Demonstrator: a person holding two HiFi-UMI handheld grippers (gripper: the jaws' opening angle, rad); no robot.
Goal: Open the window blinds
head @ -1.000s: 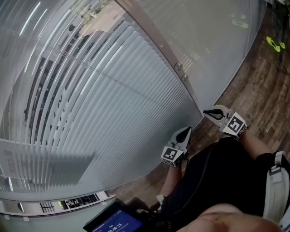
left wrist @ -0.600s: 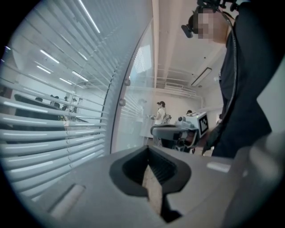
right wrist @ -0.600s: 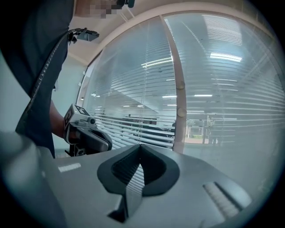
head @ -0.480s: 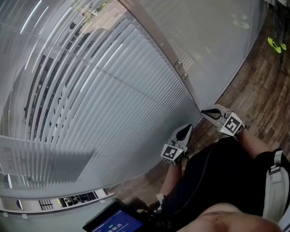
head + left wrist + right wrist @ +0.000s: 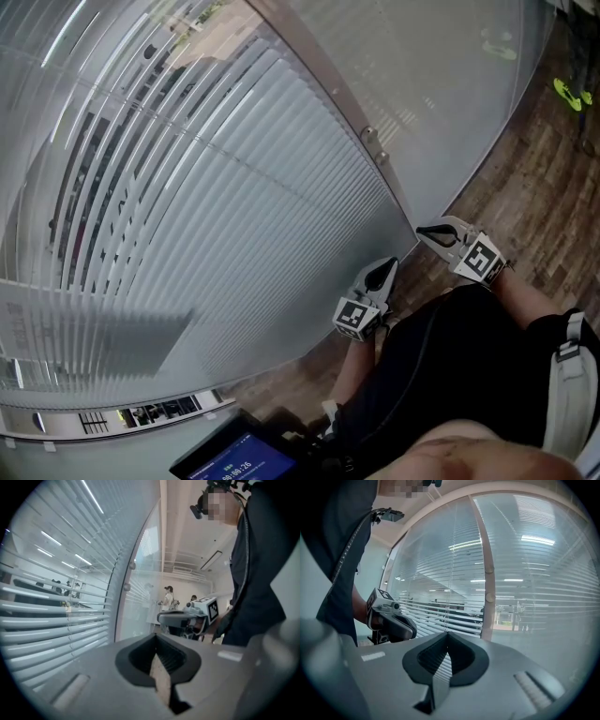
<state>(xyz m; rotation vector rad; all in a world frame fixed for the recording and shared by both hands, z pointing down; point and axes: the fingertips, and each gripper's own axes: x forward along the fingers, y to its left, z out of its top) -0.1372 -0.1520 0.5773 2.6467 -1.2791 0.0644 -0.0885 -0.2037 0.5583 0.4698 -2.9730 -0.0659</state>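
**Inspector:** Head view: blinds hang ahead and to the left, lower slats closed. Left gripper and right gripper sit near their bottom corner.

**Clerk:** Jaws?

**Inspector:** Both pinched together, holding nothing. Risk: those tips nudge and bend slats, since no cord is gripped.

**Clerk:** Other views?

**Inspector:** Right gripper view shows a thin cord down the slats clearly; head view only faintly.
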